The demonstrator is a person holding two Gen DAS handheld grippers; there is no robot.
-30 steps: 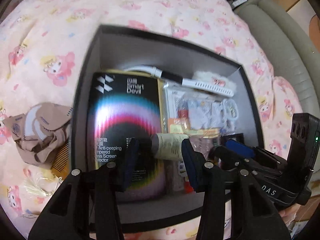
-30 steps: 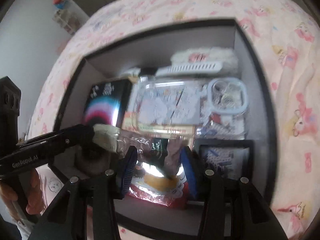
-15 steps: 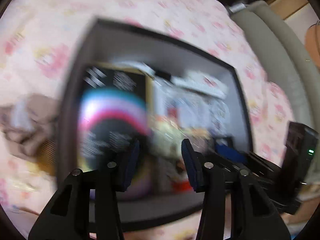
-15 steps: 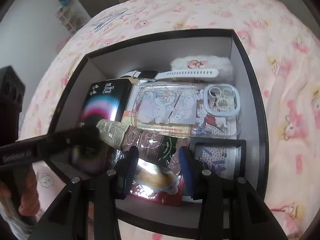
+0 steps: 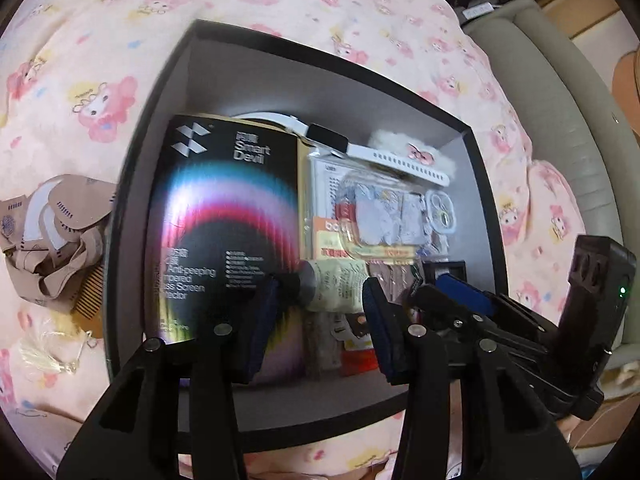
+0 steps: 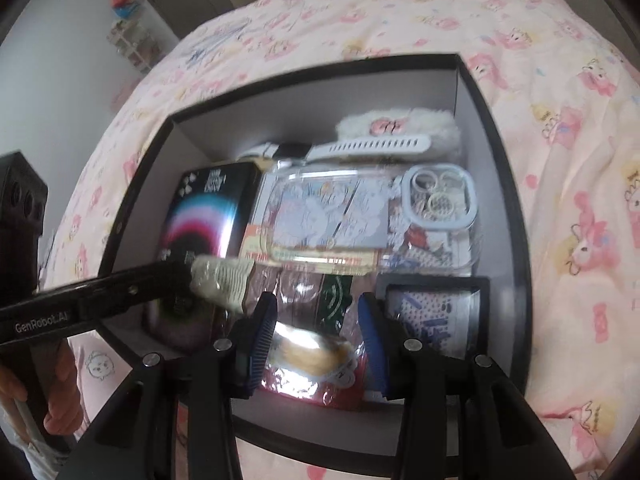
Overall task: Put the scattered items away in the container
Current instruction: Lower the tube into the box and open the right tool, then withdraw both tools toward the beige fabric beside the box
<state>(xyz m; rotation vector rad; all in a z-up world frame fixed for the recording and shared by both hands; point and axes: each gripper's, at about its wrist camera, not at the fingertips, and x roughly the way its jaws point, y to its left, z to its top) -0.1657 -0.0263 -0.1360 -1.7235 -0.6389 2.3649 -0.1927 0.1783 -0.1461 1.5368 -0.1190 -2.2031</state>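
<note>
Beneath both our tongs spreads a pink cartoon-print bedspread (image 5: 280,4), and on it sits a black open-topped box with grey inner walls (image 5: 320,92). Our left tongs (image 5: 320,304) hang over the box's near half, jaws pressed on a pale cream tube with a black cap (image 5: 336,286), held crosswise above the box contents. Just beyond them lies a black screen-protector package with a rainbow arc (image 5: 224,216). Our right tongs (image 6: 316,328) stand half open over a clear snack packet with a golden pastry (image 6: 308,354); nothing is pinched. Beyond them lie a clear phone case with cartoon art (image 6: 332,216) and a white watch strap (image 6: 372,146). Left of the left tongs, outside the box, sit crumpled tan face masks (image 5: 52,236).
</note>
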